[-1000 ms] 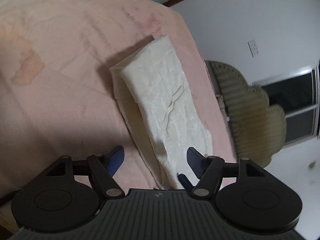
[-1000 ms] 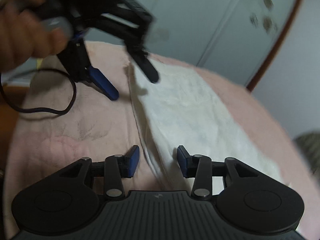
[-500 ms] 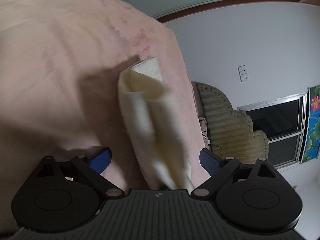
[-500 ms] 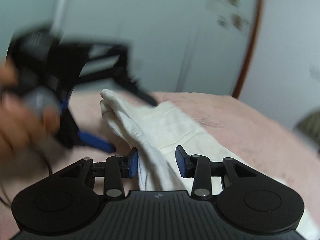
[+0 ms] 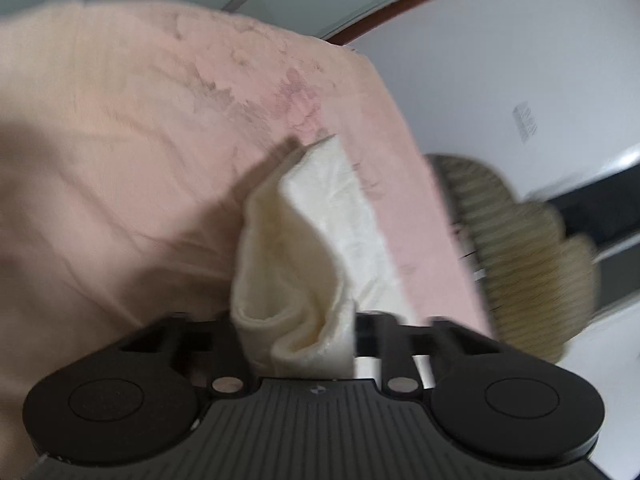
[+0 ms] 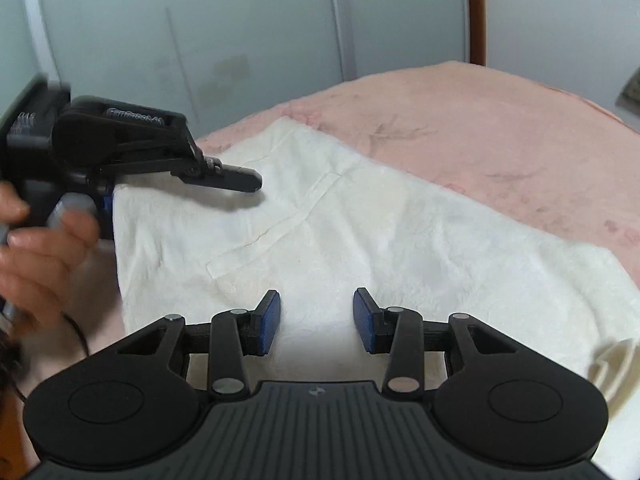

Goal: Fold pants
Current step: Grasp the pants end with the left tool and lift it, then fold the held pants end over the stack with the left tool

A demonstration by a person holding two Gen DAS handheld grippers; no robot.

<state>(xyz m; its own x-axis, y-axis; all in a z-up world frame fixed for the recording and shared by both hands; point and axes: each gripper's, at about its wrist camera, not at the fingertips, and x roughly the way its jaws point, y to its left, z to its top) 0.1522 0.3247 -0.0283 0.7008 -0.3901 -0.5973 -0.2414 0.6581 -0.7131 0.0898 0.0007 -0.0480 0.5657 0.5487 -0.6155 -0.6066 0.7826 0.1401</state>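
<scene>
A bed covered by a pink spread (image 5: 168, 128) with a faint floral print is seen filling most of both views, and it is backed by pale grey-green panelled doors (image 6: 248, 32) marked with a few darker smudges. A reddish-brown wooden trim (image 6: 476, 12) is set where these panels meet a white wall (image 5: 500, 80), on which a blurred wall plate (image 5: 525, 122) is mounted. Just beside the bed's far edge an olive, ribbed, scallop-backed chair (image 5: 524, 248) is placed, and a dark window with a white frame (image 5: 592, 208) is seen behind it; the room is evenly and softly lit.
</scene>
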